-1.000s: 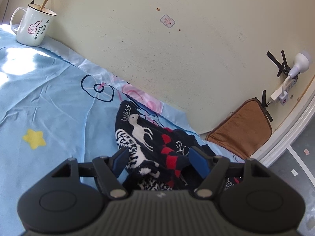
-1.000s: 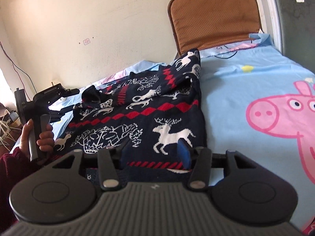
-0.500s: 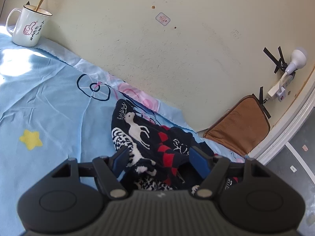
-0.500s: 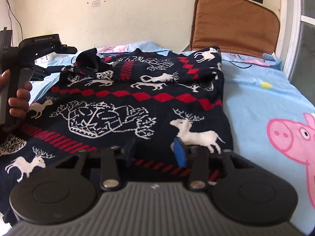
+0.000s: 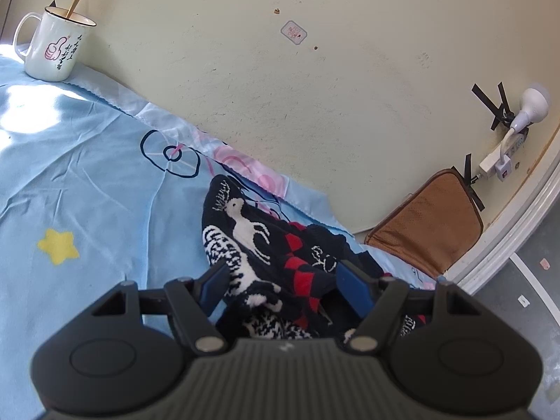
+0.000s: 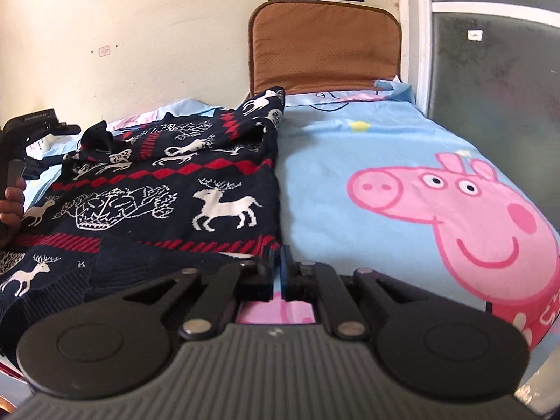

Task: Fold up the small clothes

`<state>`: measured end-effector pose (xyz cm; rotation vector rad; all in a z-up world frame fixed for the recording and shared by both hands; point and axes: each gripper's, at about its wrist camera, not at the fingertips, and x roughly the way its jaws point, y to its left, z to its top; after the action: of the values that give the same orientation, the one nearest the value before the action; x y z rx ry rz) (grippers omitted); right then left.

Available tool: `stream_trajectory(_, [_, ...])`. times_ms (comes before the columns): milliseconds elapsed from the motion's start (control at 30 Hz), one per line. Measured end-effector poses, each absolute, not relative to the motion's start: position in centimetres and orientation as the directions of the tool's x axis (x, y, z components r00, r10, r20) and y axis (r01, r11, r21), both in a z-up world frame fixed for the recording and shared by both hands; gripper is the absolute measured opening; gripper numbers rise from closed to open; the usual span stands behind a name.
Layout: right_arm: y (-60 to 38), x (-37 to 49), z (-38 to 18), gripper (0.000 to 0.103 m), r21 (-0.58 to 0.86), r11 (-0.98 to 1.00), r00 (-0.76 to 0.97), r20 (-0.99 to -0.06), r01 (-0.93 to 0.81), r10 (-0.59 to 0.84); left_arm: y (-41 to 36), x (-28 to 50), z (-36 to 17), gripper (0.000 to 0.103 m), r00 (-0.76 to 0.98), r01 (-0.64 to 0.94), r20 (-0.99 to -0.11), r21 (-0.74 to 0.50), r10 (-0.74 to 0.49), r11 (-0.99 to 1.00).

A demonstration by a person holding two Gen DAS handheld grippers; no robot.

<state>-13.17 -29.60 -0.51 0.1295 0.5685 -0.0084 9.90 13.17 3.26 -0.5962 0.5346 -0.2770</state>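
Note:
A navy knit sweater (image 6: 168, 189) with white reindeer and red diamond bands lies spread on a light blue Peppa Pig bedsheet (image 6: 350, 161). My right gripper (image 6: 276, 262) is shut at the sweater's near right hem corner; whether it pinches the cloth is unclear. My left gripper (image 5: 280, 280) is open with a bunched part of the sweater (image 5: 259, 241) between its blue fingers. The left gripper and the hand that holds it also show at the left edge of the right wrist view (image 6: 31, 129).
A white mug (image 5: 56, 49) with a spoon stands at the far left by the wall. A brown cushion (image 6: 325, 45) leans against the wall at the head of the bed. A power strip and lamp (image 5: 507, 140) hang on the wall. The bed edge and floor are to the right.
My right gripper has shut and shifted right to the sweater's hem corner. The left gripper stays open over the bunched cloth, with only slight movement.

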Motion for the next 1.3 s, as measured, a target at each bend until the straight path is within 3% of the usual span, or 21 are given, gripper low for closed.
stream_trajectory(33, [-29.4,-13.0,-0.5,0.015,0.122,0.992,0.842,-0.538,0.038,0.034,13.2,9.9,3.3,0.069,0.829,0.095,-0.395,-0.597,-0.395,0.797])
stream_trajectory(133, [-28.8,-12.8,-0.3,0.047,0.122,0.992,0.851,-0.524,0.018,0.049,13.3,9.9,3.3,0.069,0.829,0.092,-0.396,-0.600,-0.395,0.795])
stream_trajectory(167, [-28.6,-12.8,-0.2,0.050,0.123,0.992,0.854,-0.518,0.013,0.053,13.3,9.9,3.3,0.069,0.829,0.090,-0.397,-0.601,-0.394,0.794])
stream_trajectory(333, [-27.8,-12.2,-0.2,0.050,0.135,0.991,0.850,-0.522,-0.007,0.077,13.4,9.9,3.3,0.069,0.827,0.087,-0.399,-0.604,-0.395,0.792])
stream_trajectory(500, [-26.2,-11.3,0.2,0.057,0.140,0.989,0.857,-0.503,-0.050,0.114,13.4,9.9,3.3,0.074,0.832,0.086,-0.395,-0.602,-0.390,0.794])
stream_trajectory(567, [-25.4,-11.0,0.4,0.067,0.134,0.988,0.861,-0.492,-0.074,0.131,13.4,9.9,3.3,0.074,0.832,0.087,-0.394,-0.601,-0.390,0.794])
stream_trajectory(733, [-23.2,-10.0,-0.1,0.069,0.093,0.986,0.841,-0.514,-0.140,0.168,13.4,9.9,3.4,0.074,0.832,0.086,-0.395,-0.602,-0.389,0.794])
stream_trajectory(833, [-22.1,-9.7,-1.2,0.065,0.058,0.985,0.822,-0.544,-0.161,0.166,13.4,9.9,3.4,0.074,0.832,0.088,-0.395,-0.601,-0.390,0.795])
stream_trajectory(900, [-22.0,-9.9,-1.4,0.055,0.072,0.983,0.829,-0.529,-0.172,0.183,13.4,9.9,3.4,0.074,0.831,0.089,-0.395,-0.600,-0.391,0.795])
stream_trajectory(967, [-21.7,-10.1,-1.2,0.027,0.071,0.978,0.825,-0.527,-0.195,0.203,13.4,9.9,3.4,0.074,0.831,0.088,-0.395,-0.600,-0.390,0.795])
stream_trajectory(1033, [-21.2,-10.2,-1.1,0.012,0.042,0.978,0.826,-0.528,-0.205,0.196,13.3,9.8,3.4,0.074,0.832,0.088,-0.395,-0.600,-0.390,0.795])
stream_trajectory(1300, [-22.7,-11.3,-0.6,0.008,0.051,0.985,0.851,-0.498,-0.164,0.167,13.4,9.8,3.4,0.074,0.831,0.088,-0.395,-0.600,-0.391,0.795])
